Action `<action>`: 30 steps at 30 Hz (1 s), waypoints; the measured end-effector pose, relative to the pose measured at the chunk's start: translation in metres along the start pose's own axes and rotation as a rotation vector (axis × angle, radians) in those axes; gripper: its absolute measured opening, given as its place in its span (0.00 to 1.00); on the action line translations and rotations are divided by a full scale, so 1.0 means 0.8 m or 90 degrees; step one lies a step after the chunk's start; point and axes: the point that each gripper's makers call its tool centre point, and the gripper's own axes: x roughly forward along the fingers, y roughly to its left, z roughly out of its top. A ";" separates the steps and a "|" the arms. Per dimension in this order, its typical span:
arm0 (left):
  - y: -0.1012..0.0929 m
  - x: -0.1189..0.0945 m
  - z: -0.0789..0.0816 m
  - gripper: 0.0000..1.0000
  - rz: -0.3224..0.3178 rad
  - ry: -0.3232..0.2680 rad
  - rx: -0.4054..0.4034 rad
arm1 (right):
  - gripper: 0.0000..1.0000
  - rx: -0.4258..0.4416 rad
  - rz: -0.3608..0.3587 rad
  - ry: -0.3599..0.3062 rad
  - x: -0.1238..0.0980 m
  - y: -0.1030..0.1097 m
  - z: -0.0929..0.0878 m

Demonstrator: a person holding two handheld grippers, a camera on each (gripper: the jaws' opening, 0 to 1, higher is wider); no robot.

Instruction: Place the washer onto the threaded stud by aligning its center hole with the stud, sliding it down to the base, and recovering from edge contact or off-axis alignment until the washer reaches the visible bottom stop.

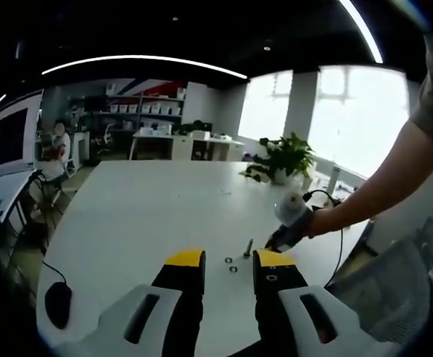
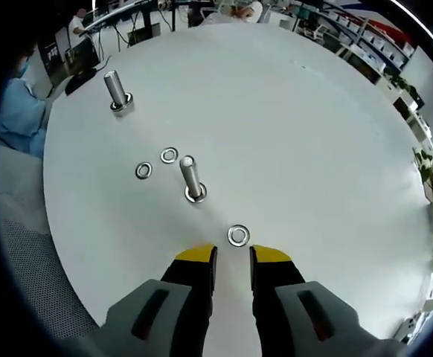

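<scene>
washers lie flat on the white tabletop. in the right gripper view, one washer sits just past the tips of the right gripper, not touching them. its two yellow-tipped jaws are a little apart and hold nothing. close beyond that washer stands a threaded stud, straight up, with a ring at its base. two more washers, one nearer and one farther, lie side by side near the stud, toward the table edge. a second stud stands well apart, close to the far edge.

in the left gripper view, the left gripper is also a little open and empty. past its tips stands a small stud with what may be two washers beside it, too small to be sure. a person's arm reaches in over the near table edge.
</scene>
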 end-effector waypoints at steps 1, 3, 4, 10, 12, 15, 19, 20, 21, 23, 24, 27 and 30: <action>0.000 0.000 0.000 0.24 0.000 0.000 -0.001 | 0.20 0.005 0.002 -0.001 0.000 -0.001 0.002; 0.000 0.000 0.000 0.24 0.000 0.000 -0.001 | 0.20 0.012 0.005 -0.003 0.002 -0.004 0.003; 0.000 0.000 0.000 0.24 0.000 0.001 -0.001 | 0.20 0.016 0.007 -0.004 0.002 -0.004 0.004; 0.000 0.000 -0.001 0.24 -0.001 0.003 -0.004 | 0.20 0.057 0.029 -0.005 0.005 -0.006 0.009; 0.000 0.001 -0.001 0.24 -0.001 0.003 -0.005 | 0.19 0.069 0.035 -0.006 0.006 -0.005 0.009; 0.000 0.001 -0.001 0.24 -0.002 0.004 -0.006 | 0.19 0.073 0.039 -0.007 0.005 -0.005 0.010; 0.000 0.001 -0.002 0.24 -0.003 0.005 -0.008 | 0.19 0.072 0.044 -0.005 0.006 -0.005 0.010; 0.000 0.001 -0.002 0.23 -0.003 0.005 -0.008 | 0.19 0.070 0.044 -0.004 0.006 -0.005 0.010; 0.000 0.002 -0.002 0.23 -0.004 0.005 -0.009 | 0.19 0.070 0.044 -0.003 0.006 -0.004 0.010; 0.000 0.002 -0.002 0.23 -0.004 0.005 -0.008 | 0.19 0.070 0.043 -0.003 0.007 -0.005 0.010; -0.001 0.002 -0.002 0.23 -0.005 0.007 -0.008 | 0.19 0.069 0.042 -0.003 0.007 -0.006 0.010; -0.001 0.002 -0.003 0.23 -0.006 0.008 -0.008 | 0.18 0.068 0.042 -0.005 0.008 -0.006 0.010; -0.001 0.002 -0.003 0.23 -0.005 0.008 -0.009 | 0.18 0.068 0.041 -0.008 0.007 -0.005 0.011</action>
